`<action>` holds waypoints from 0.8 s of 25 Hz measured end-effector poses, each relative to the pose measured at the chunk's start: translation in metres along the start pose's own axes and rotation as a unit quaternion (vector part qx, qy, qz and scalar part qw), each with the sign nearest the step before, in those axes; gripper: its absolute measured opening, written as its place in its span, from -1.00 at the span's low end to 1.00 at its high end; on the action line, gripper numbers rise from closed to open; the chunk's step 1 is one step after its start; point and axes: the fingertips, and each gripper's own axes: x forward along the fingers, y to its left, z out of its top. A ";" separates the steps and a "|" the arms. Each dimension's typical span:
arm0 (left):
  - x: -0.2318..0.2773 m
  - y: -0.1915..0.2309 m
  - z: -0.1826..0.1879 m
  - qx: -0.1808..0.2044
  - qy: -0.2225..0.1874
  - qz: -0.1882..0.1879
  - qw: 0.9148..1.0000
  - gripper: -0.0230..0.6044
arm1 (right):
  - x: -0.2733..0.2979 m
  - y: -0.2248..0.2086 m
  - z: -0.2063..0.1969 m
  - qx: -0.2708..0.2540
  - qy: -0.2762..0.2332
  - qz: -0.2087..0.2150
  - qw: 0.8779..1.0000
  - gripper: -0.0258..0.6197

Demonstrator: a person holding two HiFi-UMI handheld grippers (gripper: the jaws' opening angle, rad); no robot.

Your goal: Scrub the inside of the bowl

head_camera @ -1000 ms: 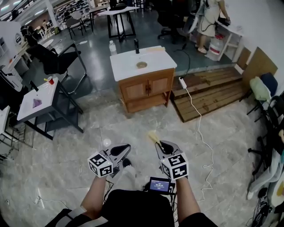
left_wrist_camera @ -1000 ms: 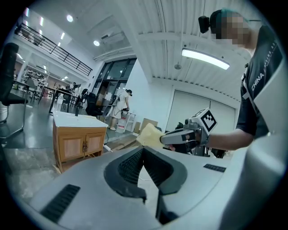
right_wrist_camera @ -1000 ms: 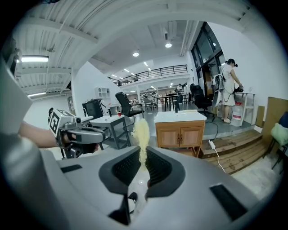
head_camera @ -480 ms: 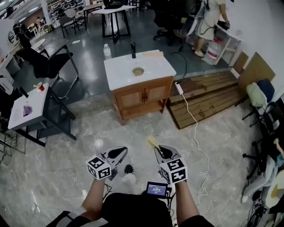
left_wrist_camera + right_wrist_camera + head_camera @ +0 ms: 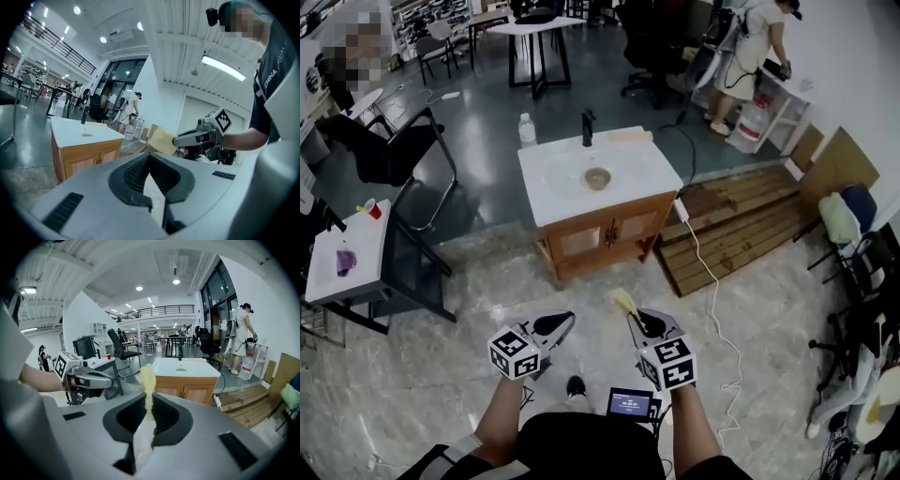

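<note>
1. Left gripper (image 5: 149, 158): jaws shut tip to tip, nothing between them.
2. Right gripper (image 5: 150, 401): jaws clamped on a yellow sponge (image 5: 146, 376). The sponge stands up past the tips.
3. The two grippers are side by side, apart, low in front of the person's waist. Both point ahead toward the cabinet (image 5: 609, 220).
4. Bowl (image 5: 598, 178): well ahead of both grippers, near the middle of the cabinet's white top. Neither gripper is near it.
5. Faucet (image 5: 588, 127): beyond the bowl, at the top's far edge.
6. Bottle (image 5: 526, 129): ahead and left of the left gripper, by the top's far left corner. Whether it stands on the top or behind it, cannot tell.
7. White cord (image 5: 712, 281): on the floor ahead and right of the right gripper, beside wooden planks (image 5: 741, 206).
</note>
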 end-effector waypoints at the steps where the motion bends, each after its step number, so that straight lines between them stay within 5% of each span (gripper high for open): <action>1: 0.001 0.008 0.003 0.001 0.001 -0.002 1.000 -0.92 | 0.007 0.000 0.004 -0.001 0.001 -0.001 1.000 -0.80; 20: 0.074 0.121 0.034 -0.023 0.019 -0.001 1.000 -0.92 | 0.123 -0.071 0.053 0.017 0.009 0.018 1.000 -0.80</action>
